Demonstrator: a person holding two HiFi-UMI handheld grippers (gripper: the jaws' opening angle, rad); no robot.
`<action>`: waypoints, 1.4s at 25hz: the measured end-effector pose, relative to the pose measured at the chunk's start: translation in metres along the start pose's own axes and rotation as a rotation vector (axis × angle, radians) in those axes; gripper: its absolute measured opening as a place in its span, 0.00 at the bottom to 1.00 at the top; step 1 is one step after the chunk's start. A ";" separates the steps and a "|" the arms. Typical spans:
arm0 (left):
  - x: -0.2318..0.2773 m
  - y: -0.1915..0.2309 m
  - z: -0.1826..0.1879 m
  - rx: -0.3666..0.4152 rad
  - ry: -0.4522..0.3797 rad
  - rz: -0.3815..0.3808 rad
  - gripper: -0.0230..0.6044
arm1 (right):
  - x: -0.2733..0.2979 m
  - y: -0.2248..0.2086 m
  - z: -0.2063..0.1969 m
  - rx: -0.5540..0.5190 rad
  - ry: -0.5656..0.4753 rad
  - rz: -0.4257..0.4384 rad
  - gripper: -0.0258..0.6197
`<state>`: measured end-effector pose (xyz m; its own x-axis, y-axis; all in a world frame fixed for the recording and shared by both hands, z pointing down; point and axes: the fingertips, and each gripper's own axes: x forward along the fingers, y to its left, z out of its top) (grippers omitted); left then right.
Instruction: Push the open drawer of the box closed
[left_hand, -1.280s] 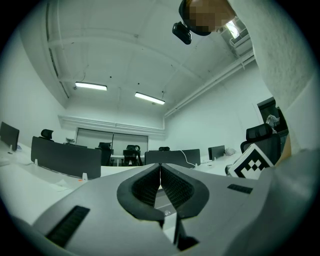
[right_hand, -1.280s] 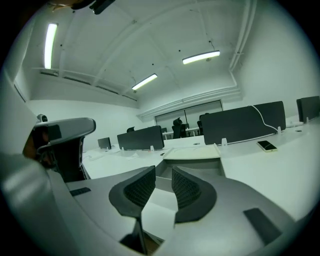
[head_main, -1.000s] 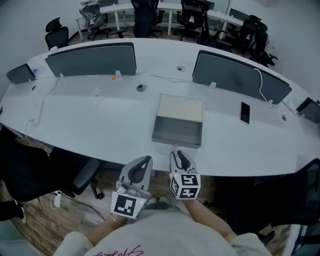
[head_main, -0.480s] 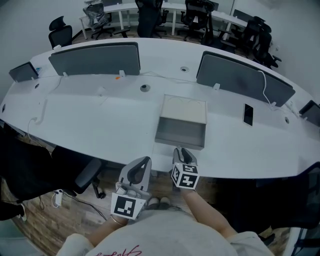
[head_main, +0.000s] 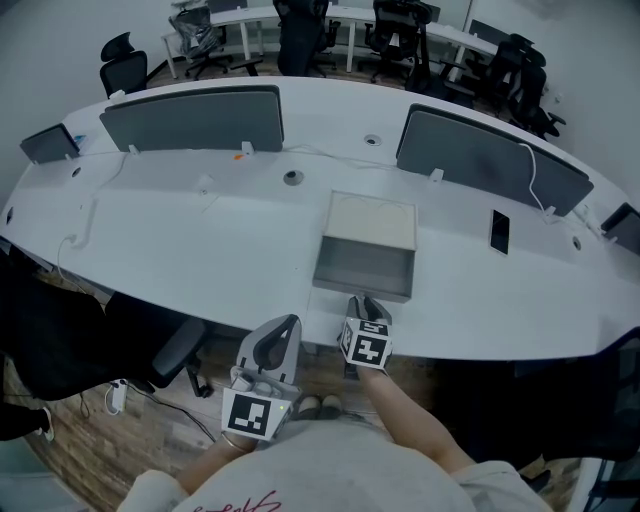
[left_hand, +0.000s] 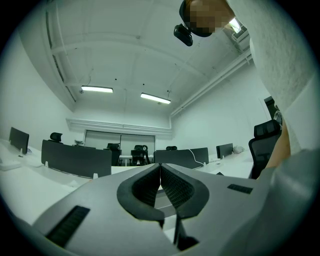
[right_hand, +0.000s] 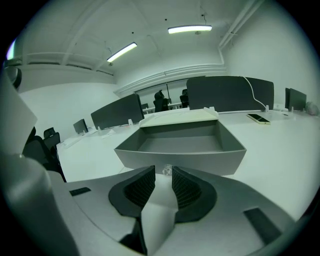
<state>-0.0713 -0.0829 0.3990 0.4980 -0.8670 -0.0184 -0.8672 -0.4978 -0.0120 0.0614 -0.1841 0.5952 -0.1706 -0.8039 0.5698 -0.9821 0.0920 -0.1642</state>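
Note:
A white box (head_main: 372, 220) lies on the long white table (head_main: 200, 250), and its grey drawer (head_main: 362, 268) is pulled out toward me. In the right gripper view the empty drawer (right_hand: 182, 142) fills the middle, with a small clear knob (right_hand: 166, 171) on its front wall. My right gripper (head_main: 366, 303) is at the table's near edge, just short of that front wall. Its jaws (right_hand: 163, 171) stand a narrow gap apart, holding nothing, with the knob showing between them. My left gripper (head_main: 288, 325) hangs below the table edge, left of the drawer, shut and empty (left_hand: 160, 166).
A black phone (head_main: 499, 232) lies right of the box. Grey divider screens (head_main: 190, 118) (head_main: 485, 160) stand along the far side of the table, with cables and grommets near them. Office chairs (head_main: 120, 68) stand behind. Wood floor shows below the near table edge.
My right gripper has moved forward and up, from below the table edge to just in front of the drawer's front wall. The left gripper has stayed in place.

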 end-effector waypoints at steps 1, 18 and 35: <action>0.000 0.001 0.000 0.002 0.000 0.001 0.05 | 0.002 -0.002 -0.002 0.011 0.010 -0.010 0.18; 0.000 0.009 -0.001 0.011 0.008 0.012 0.05 | 0.005 -0.011 -0.004 -0.022 0.014 -0.064 0.14; 0.000 0.012 0.005 0.007 -0.015 0.059 0.05 | 0.008 -0.021 0.006 -0.091 -0.006 -0.057 0.14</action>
<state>-0.0814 -0.0884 0.3937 0.4459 -0.8944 -0.0347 -0.8951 -0.4456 -0.0173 0.0808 -0.1959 0.5982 -0.1138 -0.8130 0.5710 -0.9935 0.0987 -0.0575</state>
